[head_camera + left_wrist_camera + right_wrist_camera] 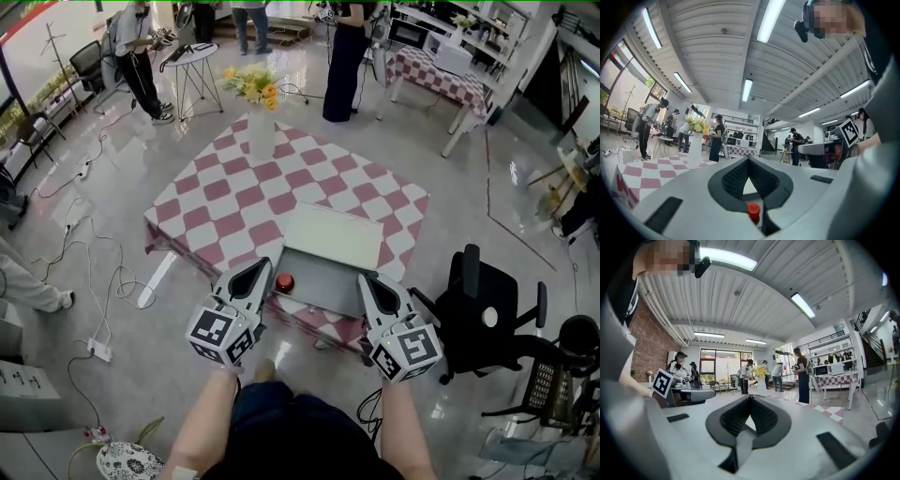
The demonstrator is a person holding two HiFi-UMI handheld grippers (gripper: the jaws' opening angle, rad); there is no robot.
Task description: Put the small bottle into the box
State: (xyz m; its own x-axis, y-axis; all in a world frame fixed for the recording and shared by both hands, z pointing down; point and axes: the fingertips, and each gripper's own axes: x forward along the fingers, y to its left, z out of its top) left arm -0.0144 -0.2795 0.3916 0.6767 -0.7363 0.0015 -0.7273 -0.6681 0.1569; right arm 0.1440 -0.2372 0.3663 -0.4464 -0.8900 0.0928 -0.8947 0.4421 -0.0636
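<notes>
Our left hand-held gripper [253, 276] hangs over the near edge of the checkered bench [225, 202]. In the left gripper view [749, 161] its jaws are clenched, tips meeting, and they grasp nothing. Low in the gap behind those tips we see a red cap. It belongs to the small bottle [284, 282] [753, 212], which stands upright on the bench just to the right of this hand-held gripper's tip, apart from its pads. Well beyond the same tip, at the far side of the bench, stands a white vase of yellow flowers [261, 127].

Right of the bottle, between our two hand-held grippers, sits the box [323, 274], open, with its lid [334, 234] tilted up at the back. We can make out nothing inside it.

Our right hand-held gripper [373, 283] hovers at the box's right side. In its own view [750, 398] the jaws are also clenched together and bare.

We judge the task to be at its start: the bottle is not yet picked up. Next, we think, the left jaws must part, come down around the bottle below its cap and close on it. A short carry to the right over the box wall would follow, while the right hand-held gripper stays clear of the opening.
</notes>
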